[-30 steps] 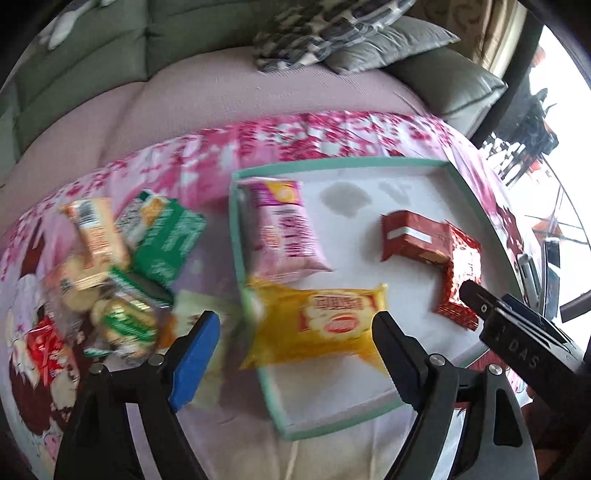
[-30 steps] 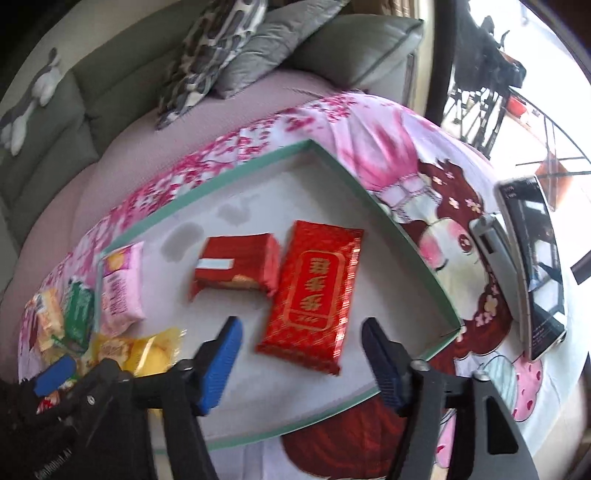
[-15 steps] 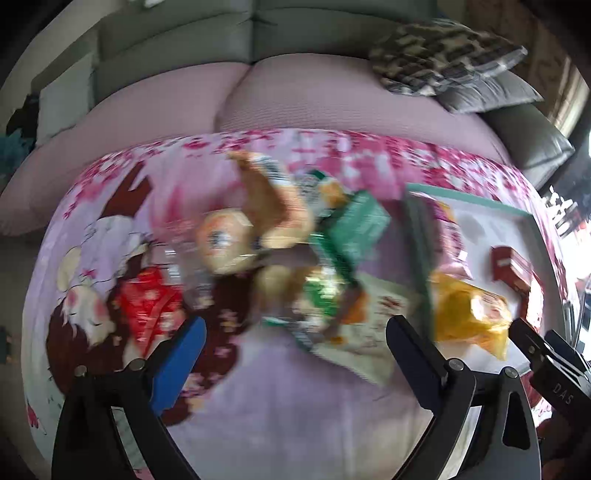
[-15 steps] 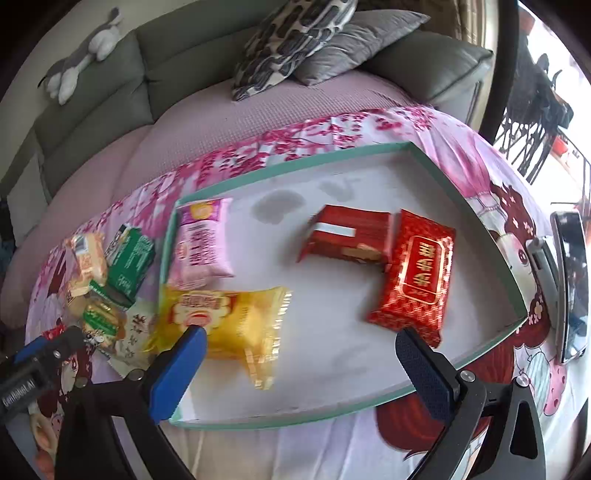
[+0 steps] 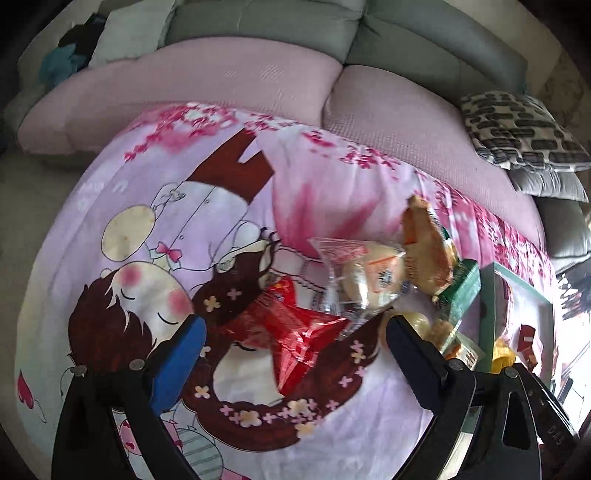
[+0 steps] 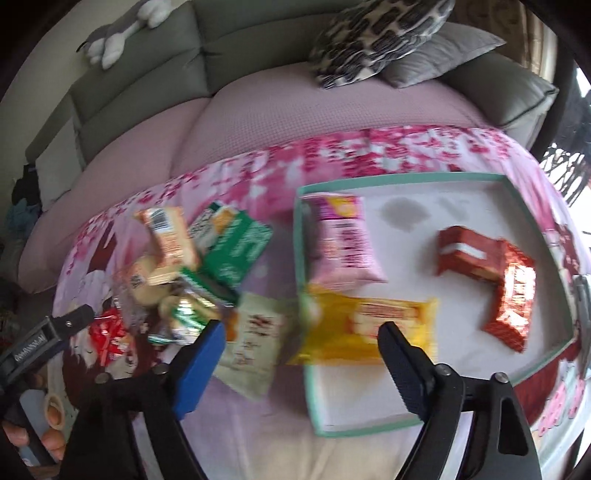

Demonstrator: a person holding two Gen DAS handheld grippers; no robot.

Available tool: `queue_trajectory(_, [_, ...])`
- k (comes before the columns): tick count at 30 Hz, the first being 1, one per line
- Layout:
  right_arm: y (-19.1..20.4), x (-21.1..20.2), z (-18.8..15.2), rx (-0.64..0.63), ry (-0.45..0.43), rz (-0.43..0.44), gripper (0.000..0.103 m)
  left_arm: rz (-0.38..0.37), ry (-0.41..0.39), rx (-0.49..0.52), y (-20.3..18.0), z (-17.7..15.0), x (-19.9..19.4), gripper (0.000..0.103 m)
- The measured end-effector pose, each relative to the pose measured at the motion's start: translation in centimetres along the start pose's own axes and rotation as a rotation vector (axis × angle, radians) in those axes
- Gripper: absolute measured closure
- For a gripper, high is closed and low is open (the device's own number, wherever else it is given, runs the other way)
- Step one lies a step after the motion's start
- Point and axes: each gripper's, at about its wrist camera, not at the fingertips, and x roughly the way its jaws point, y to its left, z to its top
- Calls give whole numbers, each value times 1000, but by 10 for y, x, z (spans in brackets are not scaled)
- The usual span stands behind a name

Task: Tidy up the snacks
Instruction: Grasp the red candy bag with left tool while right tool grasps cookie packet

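My left gripper stands open above a shiny red packet on the cartoon-print cloth, and its pads do not touch it. Beside it lie a clear bun packet, an orange packet and a green box. My right gripper hovers over the left rim of the teal tray with its jaws closing on nothing. Under it lie a yellow packet and a pale green packet. The tray also holds a pink packet and two red packets.
A sofa with pink seat cushions and patterned pillows runs along the far side of the cloth. A hand grips the left tool at the bottom left of the right wrist view. A phone-like slab lies right of the tray.
The left gripper swept left from over the tray to the loose pile, and its jaws widened. The right gripper moved left from the red packets to the tray's left rim, its jaws widening, then narrowing.
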Motion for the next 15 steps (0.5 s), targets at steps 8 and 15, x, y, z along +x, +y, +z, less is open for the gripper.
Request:
queue_trajectory(8, [30,37,-2,-17,119,13,35,-30,87,-61,13,2,32,5])
queue_trajectory(15, [28,71,-5,12,191,-34,43,-80,141,-155,26,-2,53,10])
